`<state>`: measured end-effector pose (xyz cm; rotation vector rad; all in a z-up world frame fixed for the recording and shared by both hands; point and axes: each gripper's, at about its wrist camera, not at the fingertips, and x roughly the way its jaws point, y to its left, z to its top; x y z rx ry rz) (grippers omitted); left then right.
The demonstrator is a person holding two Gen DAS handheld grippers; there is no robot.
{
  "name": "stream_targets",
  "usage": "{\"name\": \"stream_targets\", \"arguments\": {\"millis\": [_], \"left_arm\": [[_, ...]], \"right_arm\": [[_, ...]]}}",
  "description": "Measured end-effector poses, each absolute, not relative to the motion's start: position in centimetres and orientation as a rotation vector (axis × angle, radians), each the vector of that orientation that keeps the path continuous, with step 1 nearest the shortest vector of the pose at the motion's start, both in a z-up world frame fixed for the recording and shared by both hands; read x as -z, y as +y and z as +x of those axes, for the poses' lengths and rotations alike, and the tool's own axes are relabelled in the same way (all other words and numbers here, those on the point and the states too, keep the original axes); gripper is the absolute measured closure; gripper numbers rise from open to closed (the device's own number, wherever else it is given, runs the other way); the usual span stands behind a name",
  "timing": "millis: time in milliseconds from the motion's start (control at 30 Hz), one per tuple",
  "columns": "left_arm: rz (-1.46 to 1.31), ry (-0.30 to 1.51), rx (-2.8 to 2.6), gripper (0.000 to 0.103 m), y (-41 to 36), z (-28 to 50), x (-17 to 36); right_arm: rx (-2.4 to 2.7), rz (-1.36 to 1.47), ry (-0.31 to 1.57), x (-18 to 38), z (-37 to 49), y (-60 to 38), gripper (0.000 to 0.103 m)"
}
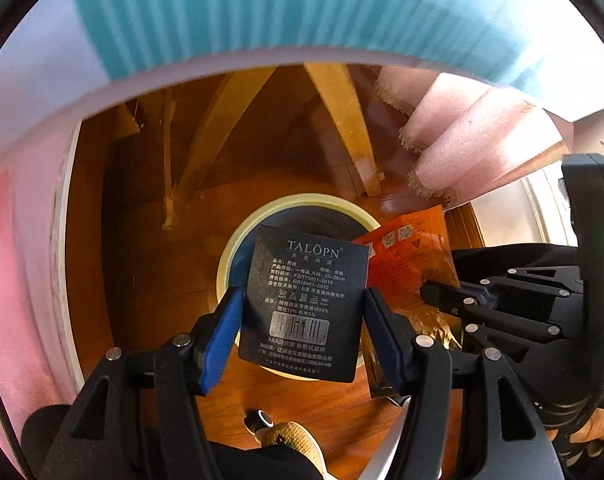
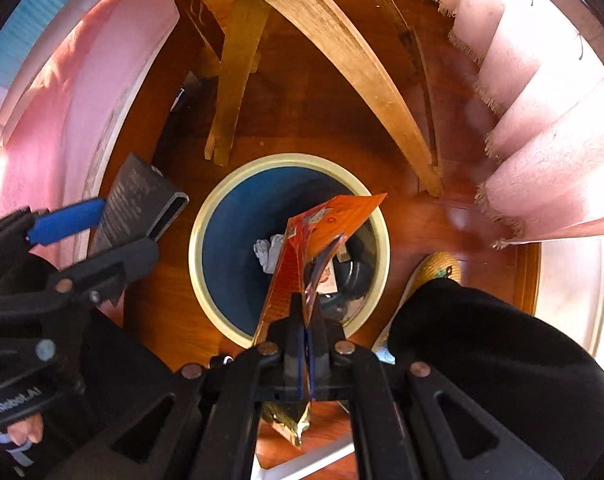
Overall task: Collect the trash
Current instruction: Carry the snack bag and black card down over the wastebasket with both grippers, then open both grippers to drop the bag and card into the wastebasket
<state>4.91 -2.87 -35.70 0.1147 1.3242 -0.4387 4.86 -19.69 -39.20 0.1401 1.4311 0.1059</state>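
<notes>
Left claw (image 1: 302, 312): pads clamping black sock box (image 1: 302, 304) over bin (image 2: 290, 248) (poised for dropping). Right claw (image 2: 305, 320): pressed together, pinching orange wrapper (image 2: 313, 248) directly above bin mouth, trash inside.

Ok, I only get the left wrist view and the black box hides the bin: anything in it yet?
Observer: Yes, crumpled white paper lies at the bottom of the bin.
Operator: Is the orange wrapper gripped?
Observer: The right gripper has its jaws shut on the wrapper, which lines up with the bin's opening in the right wrist view.
Operator: Is the box sealed?
Observer: No, the black box is a hollow sleeve, open at its end.
</notes>
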Motion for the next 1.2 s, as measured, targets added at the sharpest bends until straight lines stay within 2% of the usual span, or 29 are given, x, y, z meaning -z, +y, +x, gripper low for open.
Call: {"name": "stream_targets", "arguments": {"millis": [67, 100, 133, 167, 233, 300, 367, 867, 1200], "left_arm": [[0.089, 1.336, 0.425, 0.041, -2.4, 5.2, 36.0], [0.082, 1.338, 0.417, 0.035, -2.3, 5.3, 36.0], [0.073, 1.339, 0.409, 0.022, -2.1, 5.4, 36.1], [0.068, 1.340, 0.405, 0.016, -1.9, 5.5, 36.1], [0.063, 1.340, 0.397, 0.002, -1.8, 5.5, 36.2], [0.068, 1.340, 0.396, 0.001, -1.8, 5.5, 36.2], [0.067, 1.337, 0.395, 0.001, -1.8, 5.3, 36.0], [0.061, 1.298, 0.385, 0.001, -1.0, 4.7, 35.0], [0.026, 1.272, 0.379, 0.001, 0.3, 3.2, 32.2]], "right_arm": [[-0.106, 0.171, 1.443, 39.6, 5.0, -20.0, 0.101], [-0.107, 0.182, 1.448, 39.9, 5.1, -20.2, 0.101], [-0.106, 0.197, 1.462, 40.1, 5.1, -20.3, 0.100], [-0.105, 0.205, 1.472, 40.4, 5.1, -20.4, 0.097], [-0.106, 0.214, 1.488, 40.7, 5.2, -20.4, 0.084], [-0.114, 0.221, 1.487, 40.8, 5.2, -20.4, 0.057], [-0.113, 0.223, 1.482, 40.9, 5.2, -20.4, 0.053], [-0.095, 0.210, 1.425, 39.6, 4.7, -20.6, 0.052], [-0.090, 0.175, 1.447, 37.1, 2.5, -20.5, 0.052]]}}
